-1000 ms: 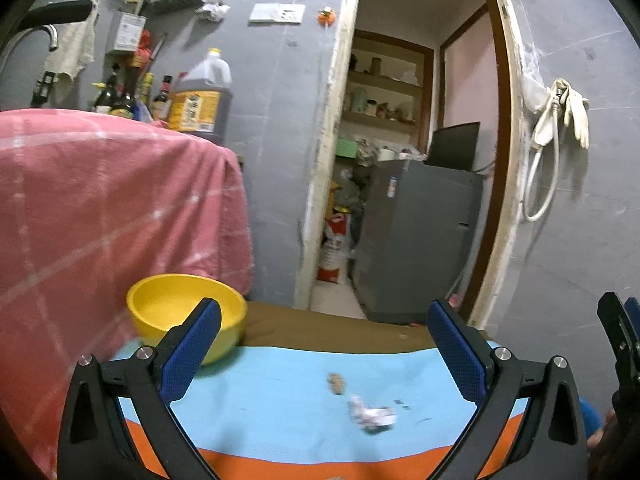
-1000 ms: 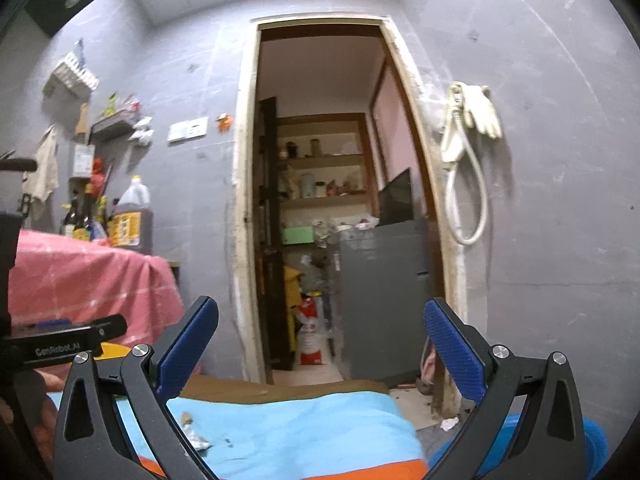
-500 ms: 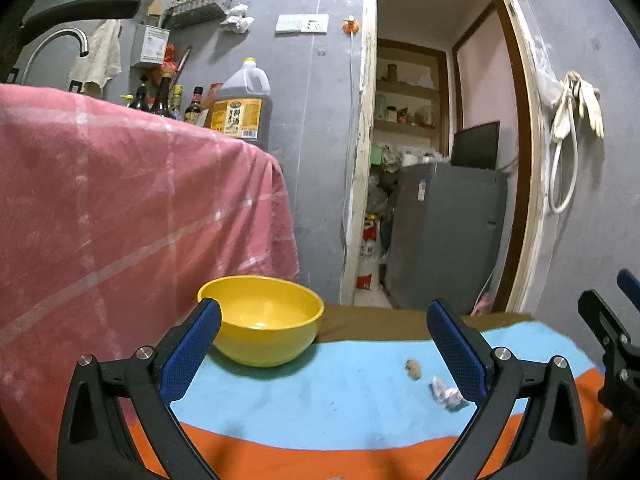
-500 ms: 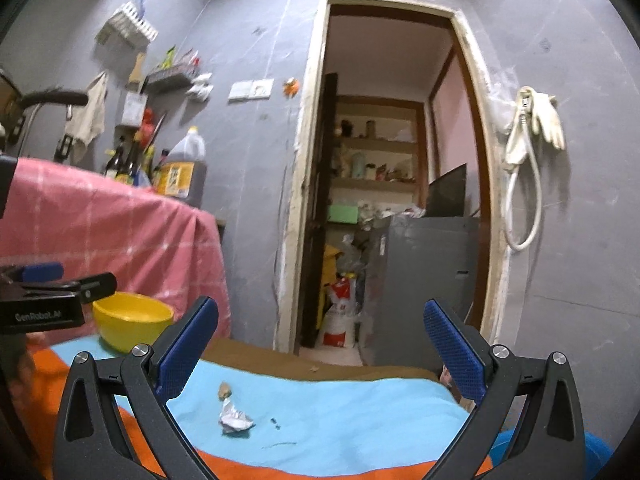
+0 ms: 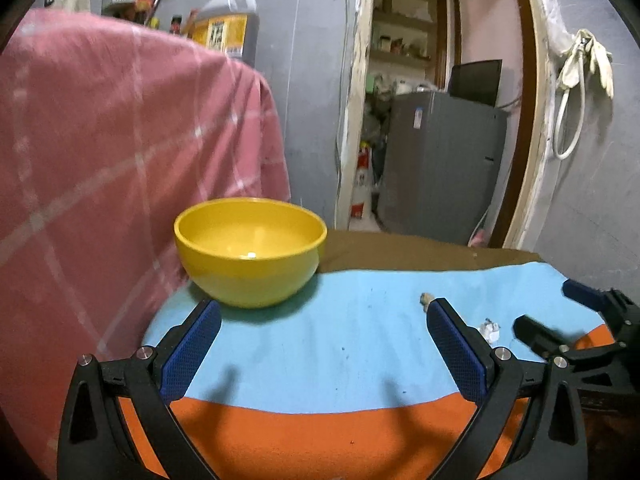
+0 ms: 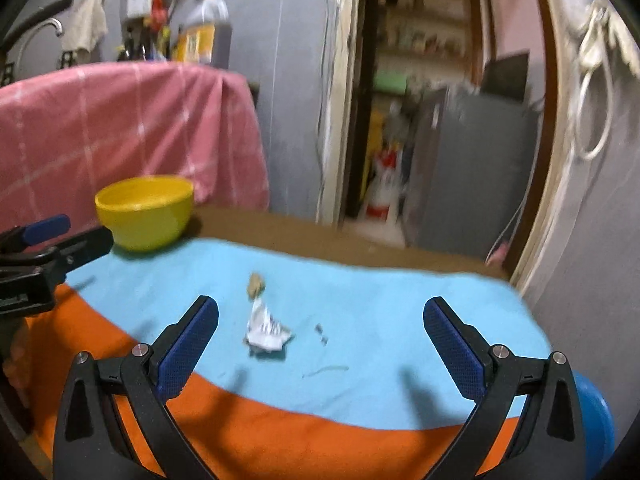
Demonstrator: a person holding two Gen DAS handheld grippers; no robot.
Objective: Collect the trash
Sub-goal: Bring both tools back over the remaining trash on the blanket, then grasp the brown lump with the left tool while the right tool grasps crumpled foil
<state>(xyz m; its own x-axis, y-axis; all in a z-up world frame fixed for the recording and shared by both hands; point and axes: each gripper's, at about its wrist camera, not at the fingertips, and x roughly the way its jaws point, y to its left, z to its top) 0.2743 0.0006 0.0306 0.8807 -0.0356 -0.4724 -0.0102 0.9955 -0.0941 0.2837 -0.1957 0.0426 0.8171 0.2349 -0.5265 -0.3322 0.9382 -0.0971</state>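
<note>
Landmark: yellow bowl, standing on the blue part of the blue-and-orange cloth, at the cloth's far left corner; it looks to hold nothing.
My left gripper: released, jaws spread wide, nothing between them. It hovers over the cloth just in front of the yellow bowl; my left pad sits just below the bowl's near wall.
My right gripper: released, jaws spread wide, gripping nothing. It hangs over the cloth well to the right of the yellow bowl.
Crumpled paper scrap: lying on the blue cloth, well to the right of the yellow bowl. It lies between my right jaws, closer to the left pad, touching neither.
Brown crumb: on the cloth just beyond the paper scrap, on the side toward the yellow bowl, ahead of my right fingertips.
Small dark specks: on the cloth just right of the paper scrap.
Pink checked cloth: draped behind and left of the yellow bowl.
</note>
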